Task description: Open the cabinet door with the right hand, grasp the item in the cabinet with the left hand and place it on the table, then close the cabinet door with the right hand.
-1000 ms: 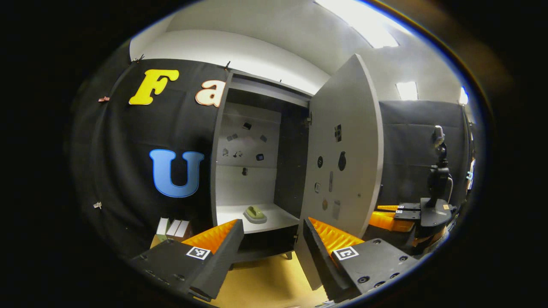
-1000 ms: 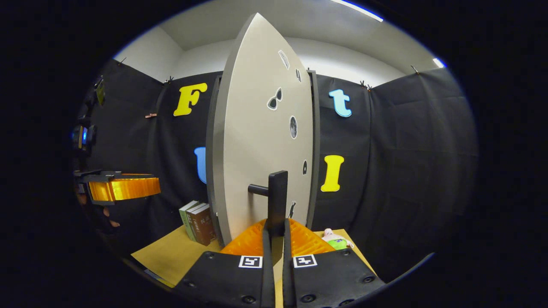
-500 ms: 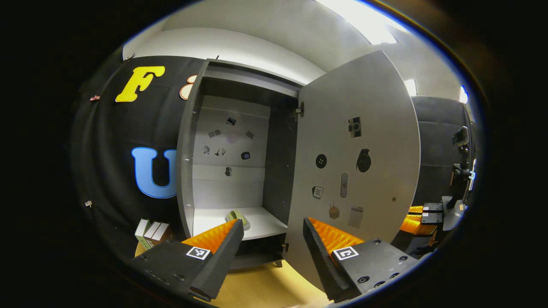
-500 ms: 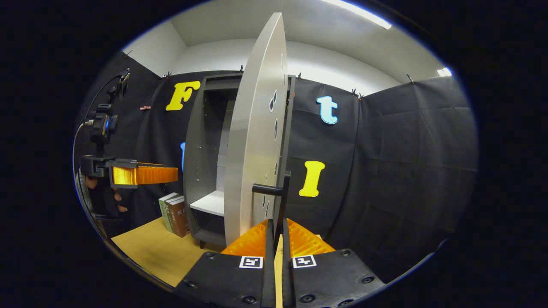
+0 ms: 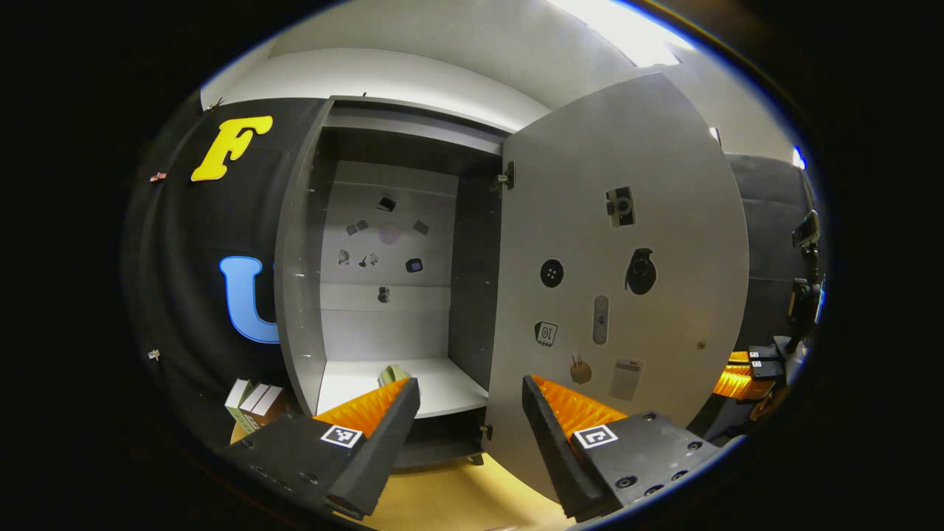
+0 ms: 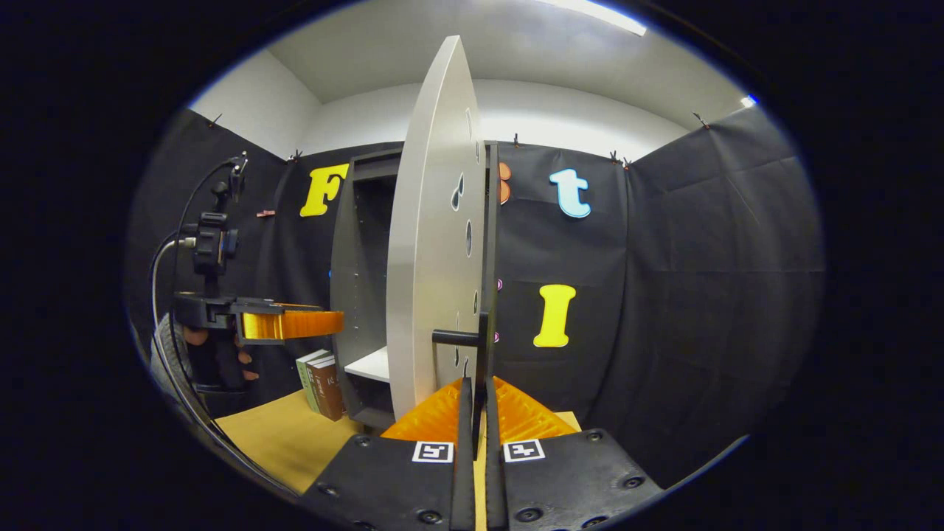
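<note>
Here we grip the cabinet door by its handle, right gripper jaws clamped; left gripper jaws gape before the green item, low centre-left on the shelf.

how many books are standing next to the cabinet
3, as far as the pictures tell. The books stand upright in a row on the table, just left of the open cabinet. The left gripper view shows three spines; another could be hidden behind them.
</note>
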Demonstrator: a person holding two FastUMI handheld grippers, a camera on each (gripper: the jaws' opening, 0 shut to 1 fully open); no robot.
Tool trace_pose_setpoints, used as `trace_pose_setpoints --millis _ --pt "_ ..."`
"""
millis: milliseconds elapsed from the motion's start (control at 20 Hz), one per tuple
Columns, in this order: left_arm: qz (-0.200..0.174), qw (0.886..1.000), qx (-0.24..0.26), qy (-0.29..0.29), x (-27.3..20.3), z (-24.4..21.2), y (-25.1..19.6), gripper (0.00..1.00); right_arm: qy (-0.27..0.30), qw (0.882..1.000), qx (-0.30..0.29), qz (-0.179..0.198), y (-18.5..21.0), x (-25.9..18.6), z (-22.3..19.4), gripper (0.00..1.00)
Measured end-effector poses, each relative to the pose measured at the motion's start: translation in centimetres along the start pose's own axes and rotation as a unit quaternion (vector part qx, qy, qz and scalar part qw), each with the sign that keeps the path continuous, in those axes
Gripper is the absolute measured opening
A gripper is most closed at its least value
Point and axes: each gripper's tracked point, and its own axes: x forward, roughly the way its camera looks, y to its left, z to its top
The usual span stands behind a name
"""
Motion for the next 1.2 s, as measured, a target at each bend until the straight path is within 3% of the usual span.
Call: trace_pose_setpoints --millis 50,100,150,250,600,650,750,900,1200 --pt "0.005 1.0 0.001 0.0 0.3 -0.1 0.3 0.85 -0.003 1.0 0.007 0.006 0.1 -0.6 0.1 0.1" --pt "0.009 1.0 0.002 0.002 0.8 -0.2 0.7 0.88 -0.006 1.0 0.011 0.01 0.0 -1.4 0.3 0.05" --pt "0.01 1.0 0.002 0.003 1.3 -0.2 1.0 0.88 -0.008 1.0 0.008 0.005 -0.5 -2.2 0.3 0.14" --pt "0.016 1.0 -0.001 0.004 2.6 -0.1 2.2 0.88 -0.009 1.0 -0.009 -0.018 -2.1 -3.7 0.0 0.06" --pt "0.025 0.999 0.002 0.032 10.5 -0.7 6.1 0.89 0.013 0.985 -0.038 -0.168 -10.6 -7.1 -2.3 0.05" --pt "0.029 0.999 -0.004 0.042 11.8 -1.1 6.8 0.85 0.018 0.982 -0.041 -0.181 -11.5 -7.3 -2.6 0.12" --pt "0.044 0.997 -0.017 0.059 14.6 -1.7 8.5 0.89 0.027 0.974 -0.054 -0.217 -14.0 -7.3 -3.6 0.3" --pt "0.062 0.994 -0.016 0.088 18.5 -3.0 10.5 0.89 0.017 0.967 -0.085 -0.238 -16.0 -7.5 -3.3 0.92" --pt "0.062 0.983 -0.027 0.168 26.6 -7.5 12.6 0.87 0.024 0.961 -0.083 -0.264 -19.4 -6.7 -4.0 0.97"
